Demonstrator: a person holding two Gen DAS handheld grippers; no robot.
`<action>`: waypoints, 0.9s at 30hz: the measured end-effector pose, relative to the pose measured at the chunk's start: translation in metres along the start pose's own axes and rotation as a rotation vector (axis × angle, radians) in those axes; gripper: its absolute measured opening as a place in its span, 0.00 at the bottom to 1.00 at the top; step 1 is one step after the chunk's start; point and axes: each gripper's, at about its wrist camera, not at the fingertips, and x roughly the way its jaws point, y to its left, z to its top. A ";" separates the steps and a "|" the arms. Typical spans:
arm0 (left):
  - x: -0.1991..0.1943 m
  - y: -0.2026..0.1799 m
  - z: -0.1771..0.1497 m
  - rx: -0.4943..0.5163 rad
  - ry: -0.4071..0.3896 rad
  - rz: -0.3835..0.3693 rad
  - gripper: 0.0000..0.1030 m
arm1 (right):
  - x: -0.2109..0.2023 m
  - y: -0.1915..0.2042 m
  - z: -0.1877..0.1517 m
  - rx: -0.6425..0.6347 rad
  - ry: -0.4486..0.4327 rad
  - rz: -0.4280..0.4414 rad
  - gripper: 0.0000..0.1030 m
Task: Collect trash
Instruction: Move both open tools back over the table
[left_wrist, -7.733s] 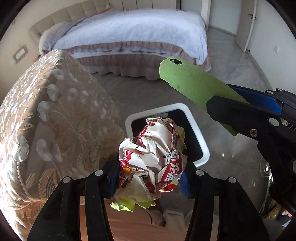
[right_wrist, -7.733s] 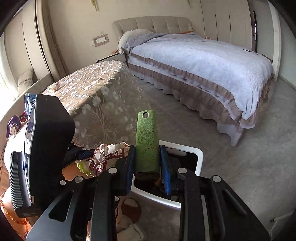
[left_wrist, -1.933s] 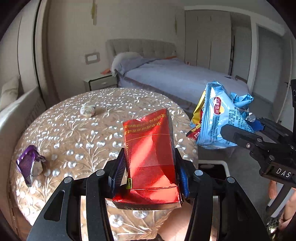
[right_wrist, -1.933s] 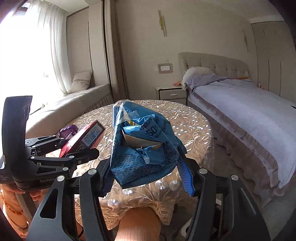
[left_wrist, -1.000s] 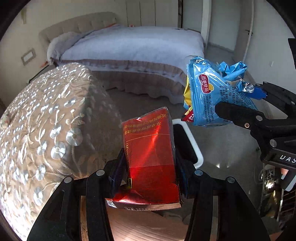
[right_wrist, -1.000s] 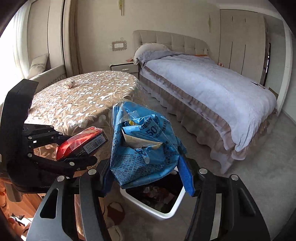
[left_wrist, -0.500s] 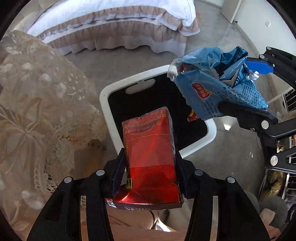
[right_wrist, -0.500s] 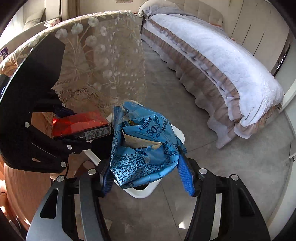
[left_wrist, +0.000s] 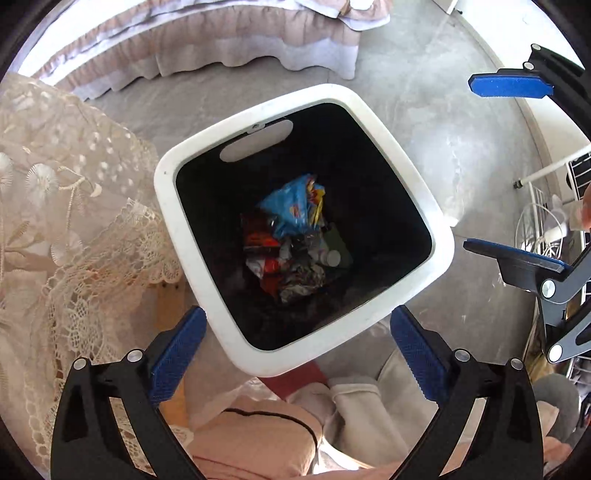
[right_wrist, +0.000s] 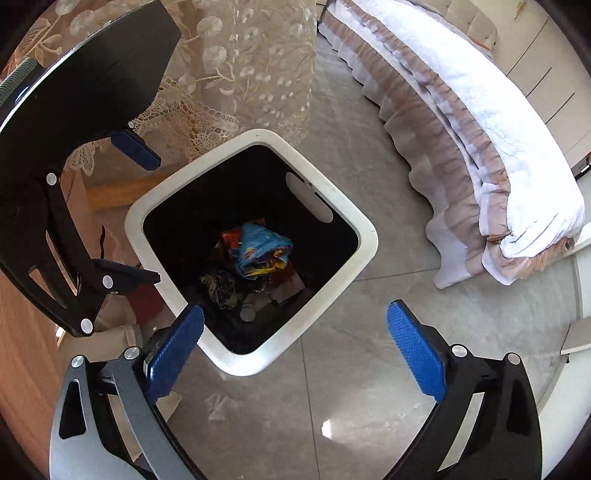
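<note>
A white-rimmed bin (left_wrist: 177, 229) with a black liner stands on the floor directly below both grippers. The blue chip bag (left_wrist: 291, 210) lies inside it on top of other wrappers, and the red packet (left_wrist: 258, 238) lies partly under the bag. My left gripper (left_wrist: 295, 332) hangs over the bin's near corner, its jaws opening wide with nothing between them. In the right wrist view the bin (right_wrist: 365, 240) and the blue bag (right_wrist: 258, 240) show too. My right gripper (right_wrist: 295, 317) is also opening and holds nothing. Each gripper appears at the edge of the other's view.
A table under a lace cloth (left_wrist: 55, 221) stands against the bin's left side. A bed with a frilled skirt (right_wrist: 480, 129) lies beyond it. A person's legs and slippers (left_wrist: 351, 417) are just below the bin. A wire rack (left_wrist: 554, 221) stands at the right.
Both grippers have sunk toward the bin and opened. The red packet left the left gripper and the blue bag left the right; both now lie in the bin.
</note>
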 end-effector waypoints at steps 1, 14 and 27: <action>-0.001 0.000 0.000 -0.004 -0.004 -0.004 0.95 | 0.003 0.000 0.000 0.000 -0.001 -0.002 0.96; -0.053 -0.001 -0.012 -0.052 -0.142 0.009 0.95 | -0.033 0.000 0.012 -0.002 -0.120 -0.025 0.96; -0.150 -0.003 -0.046 -0.151 -0.376 0.170 0.95 | -0.097 0.006 0.028 0.067 -0.268 -0.127 0.96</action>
